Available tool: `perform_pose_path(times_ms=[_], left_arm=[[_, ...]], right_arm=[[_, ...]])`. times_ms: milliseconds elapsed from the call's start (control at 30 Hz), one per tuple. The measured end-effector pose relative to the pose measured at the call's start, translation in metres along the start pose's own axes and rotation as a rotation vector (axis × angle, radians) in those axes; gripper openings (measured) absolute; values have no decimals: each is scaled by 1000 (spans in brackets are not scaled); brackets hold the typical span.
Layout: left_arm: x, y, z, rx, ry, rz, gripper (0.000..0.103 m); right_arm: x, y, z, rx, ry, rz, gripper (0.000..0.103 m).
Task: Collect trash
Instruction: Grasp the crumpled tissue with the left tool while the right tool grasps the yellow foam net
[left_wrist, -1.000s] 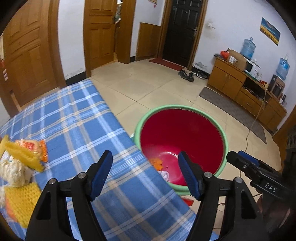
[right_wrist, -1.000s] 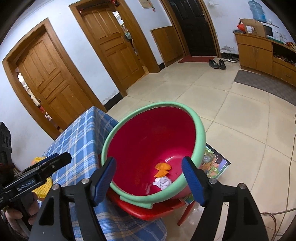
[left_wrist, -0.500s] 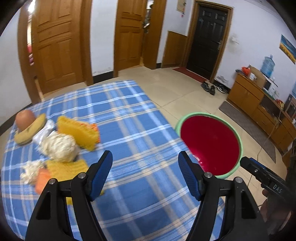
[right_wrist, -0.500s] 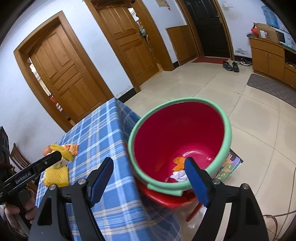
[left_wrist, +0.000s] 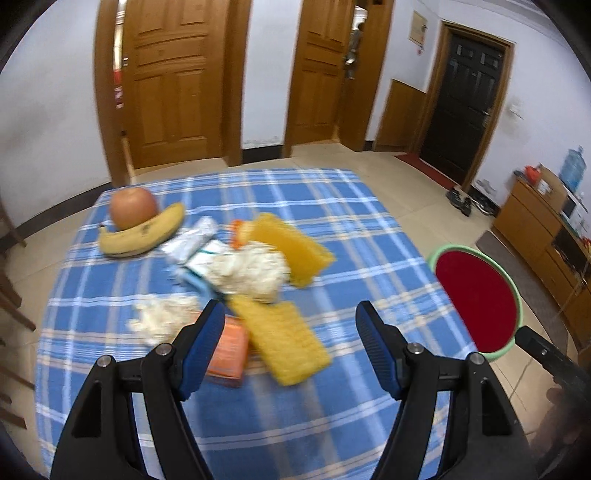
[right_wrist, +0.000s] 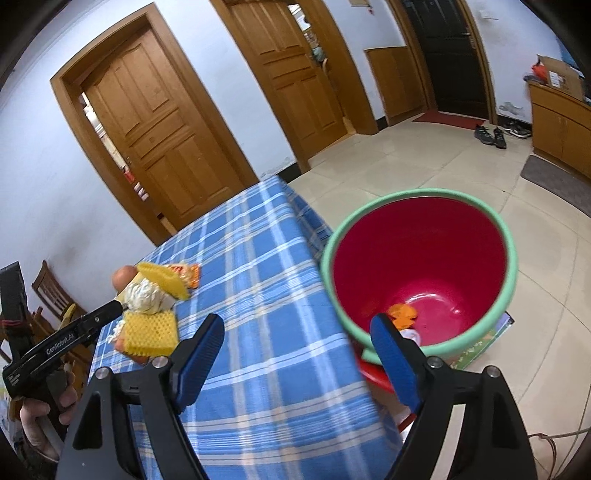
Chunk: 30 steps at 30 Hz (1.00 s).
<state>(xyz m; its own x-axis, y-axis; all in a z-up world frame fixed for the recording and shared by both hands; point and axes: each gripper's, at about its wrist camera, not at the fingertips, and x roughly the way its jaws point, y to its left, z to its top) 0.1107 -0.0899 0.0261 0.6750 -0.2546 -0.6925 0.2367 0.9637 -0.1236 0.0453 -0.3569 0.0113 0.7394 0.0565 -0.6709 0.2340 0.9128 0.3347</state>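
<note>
A pile of trash lies on the blue plaid table (left_wrist: 332, 206): two yellow foam nets (left_wrist: 284, 339), a white crumpled wad (left_wrist: 251, 269), an orange packet (left_wrist: 229, 347), white tissue (left_wrist: 162, 317) and a silver wrapper (left_wrist: 192, 240). My left gripper (left_wrist: 291, 347) is open and empty, just above the near yellow net. The red basin with a green rim (right_wrist: 417, 266) stands beside the table's right edge and holds an orange scrap (right_wrist: 404, 314) and a white scrap. My right gripper (right_wrist: 295, 354) is open and empty over the table edge next to the basin.
An apple (left_wrist: 133, 206) and a banana (left_wrist: 144, 232) lie at the table's far left. Wooden doors stand behind. A wooden cabinet (left_wrist: 535, 225) is at the right. A chair (right_wrist: 51, 291) stands left of the table. A red stool (right_wrist: 373, 373) carries the basin.
My left gripper has swung left from the basin to the trash pile, which now sits between its fingers. My right gripper has drifted left, toward the table.
</note>
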Motion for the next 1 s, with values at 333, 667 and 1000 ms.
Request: perform_pose_path(times_ms=[333, 667, 1000], left_arm=[[-8, 68, -2, -82, -21, 120, 73], [24, 111, -19, -177, 58, 156, 73], [57, 125, -23, -238, 121, 102, 73]], right_arm=[[20, 43, -5, -55, 47, 32, 84], [42, 72, -12, -101, 101, 30, 84], [70, 107, -13, -160, 147, 51, 84]])
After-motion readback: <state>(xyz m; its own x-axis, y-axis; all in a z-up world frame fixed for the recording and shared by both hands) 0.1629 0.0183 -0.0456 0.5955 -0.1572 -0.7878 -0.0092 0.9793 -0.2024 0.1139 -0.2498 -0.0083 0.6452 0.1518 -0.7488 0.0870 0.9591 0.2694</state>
